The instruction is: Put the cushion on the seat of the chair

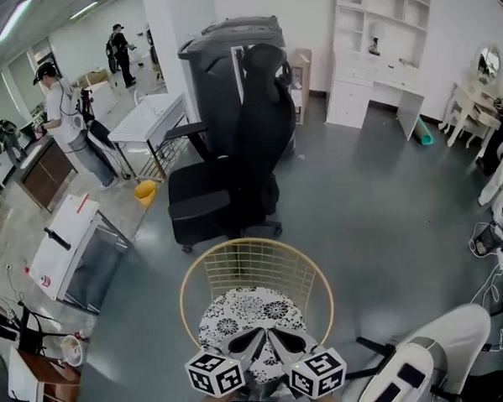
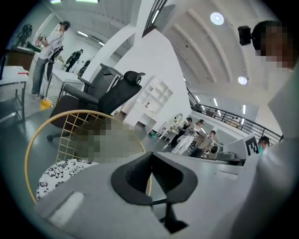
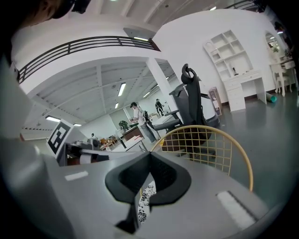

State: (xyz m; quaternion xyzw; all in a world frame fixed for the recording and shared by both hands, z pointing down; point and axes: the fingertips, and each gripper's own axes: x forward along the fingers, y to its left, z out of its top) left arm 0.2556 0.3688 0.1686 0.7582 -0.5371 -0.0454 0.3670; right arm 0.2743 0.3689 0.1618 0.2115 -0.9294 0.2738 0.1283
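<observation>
Black office chair (image 1: 226, 189): the biggest thing close by. It stands on the grey floor well beyond both claws, on the far side of the wire chair, with its high back upright.
Gold wire chair (image 1: 255, 263): sits directly ahead of and beneath the two claws. Its round rim and grid back rise just past the claw tips. The hoop curves to the left of the jaws in the left gripper view and to the right of the jaws in the right gripper view.
White cushion with black pattern (image 1: 249, 314): round, lying flat on the seat of the wire chair, under the tips of both claws. Whether either tip touches it cannot be told.
Left gripper (image 1: 252, 337): the jaws are pressed together and the dark pads meet along one seam, with nothing caught between them. In its own view the cushion lies below and to the left of the jaws, outside the grip. Its tip angles in toward the right gripper.
Right gripper (image 1: 280, 337): the jaws are likewise pressed together with nothing pinched. A strip of the cushion shows beneath them in its own view. Its tip is just beside the left one, over the near half of the cushion.
Yellow bucket (image 1: 145, 191): small, on the floor far beyond the claws and to their left.
</observation>
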